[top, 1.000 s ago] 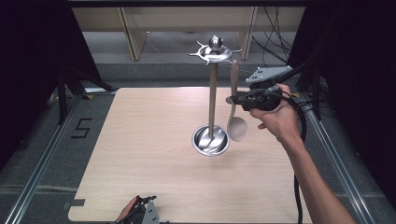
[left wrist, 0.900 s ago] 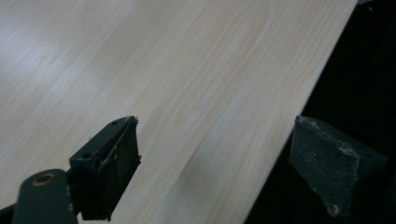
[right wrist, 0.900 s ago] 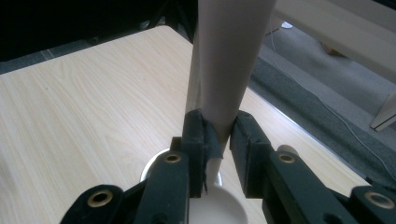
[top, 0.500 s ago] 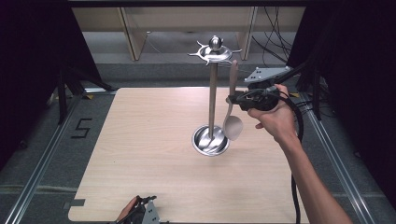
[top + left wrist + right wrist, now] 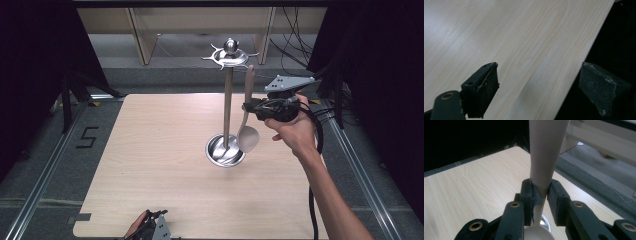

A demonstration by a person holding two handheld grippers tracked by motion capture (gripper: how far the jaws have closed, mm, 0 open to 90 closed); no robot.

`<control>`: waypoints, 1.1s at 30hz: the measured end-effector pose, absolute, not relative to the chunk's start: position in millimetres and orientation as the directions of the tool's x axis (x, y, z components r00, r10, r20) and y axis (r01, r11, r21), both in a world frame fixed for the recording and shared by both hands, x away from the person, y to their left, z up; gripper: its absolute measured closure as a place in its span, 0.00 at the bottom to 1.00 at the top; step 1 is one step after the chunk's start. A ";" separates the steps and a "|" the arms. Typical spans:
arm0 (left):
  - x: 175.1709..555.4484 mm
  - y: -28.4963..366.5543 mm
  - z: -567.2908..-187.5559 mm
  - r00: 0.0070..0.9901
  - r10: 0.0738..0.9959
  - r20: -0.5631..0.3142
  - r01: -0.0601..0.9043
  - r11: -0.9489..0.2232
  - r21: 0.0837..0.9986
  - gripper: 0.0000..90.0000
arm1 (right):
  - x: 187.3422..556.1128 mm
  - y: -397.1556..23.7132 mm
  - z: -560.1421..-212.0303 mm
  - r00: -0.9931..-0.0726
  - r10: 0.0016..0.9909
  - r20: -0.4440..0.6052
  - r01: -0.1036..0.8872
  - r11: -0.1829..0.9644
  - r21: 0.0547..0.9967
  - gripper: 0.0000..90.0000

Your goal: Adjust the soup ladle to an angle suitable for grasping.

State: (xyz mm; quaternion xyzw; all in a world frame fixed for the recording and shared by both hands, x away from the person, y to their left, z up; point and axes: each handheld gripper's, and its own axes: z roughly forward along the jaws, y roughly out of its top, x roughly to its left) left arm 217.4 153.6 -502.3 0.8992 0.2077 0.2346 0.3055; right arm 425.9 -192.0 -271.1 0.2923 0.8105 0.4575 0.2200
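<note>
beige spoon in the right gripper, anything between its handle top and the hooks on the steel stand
Nothing visible does. The beige wooden spoon, clamped in the right gripper, stands upright beside the steel stand's hooked crown, open air between them.

Cut off and hidden parts

The left gripper (image 5: 150,231) is cut by the high view's bottom edge; the spoon (image 5: 545,152) handle's top leaves the right gripper view, its bowl hidden behind the jaws.

high: above, facing forward-down on table (image 5: 150,165) | left gripper: close over table edge | right gripper: close, facing across table
</note>
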 end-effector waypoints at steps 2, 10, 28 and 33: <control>217.4 153.6 -502.4 0.804 0.517 0.294 0.230 -0.727 0.647 0.17 | 425.0 -190.7 -272.1 -0.727 0.682 -0.081 0.275 0.397 0.875 0.83; 217.3 153.5 -502.7 0.805 0.516 0.293 0.231 -0.727 0.647 0.17 | 422.1 -191.8 -273.2 -0.719 0.693 -0.051 0.288 0.365 0.885 0.74; 217.2 153.1 -503.0 0.805 0.516 0.293 0.232 -0.728 0.645 0.17 | 399.4 -205.5 -268.8 -0.700 0.711 -0.058 0.274 0.343 0.899 0.52; 217.3 153.3 -502.5 0.802 0.518 0.296 0.232 -0.728 0.646 0.16 | 392.8 -213.0 -274.9 -0.695 0.717 -0.054 0.273 0.333 0.903 0.50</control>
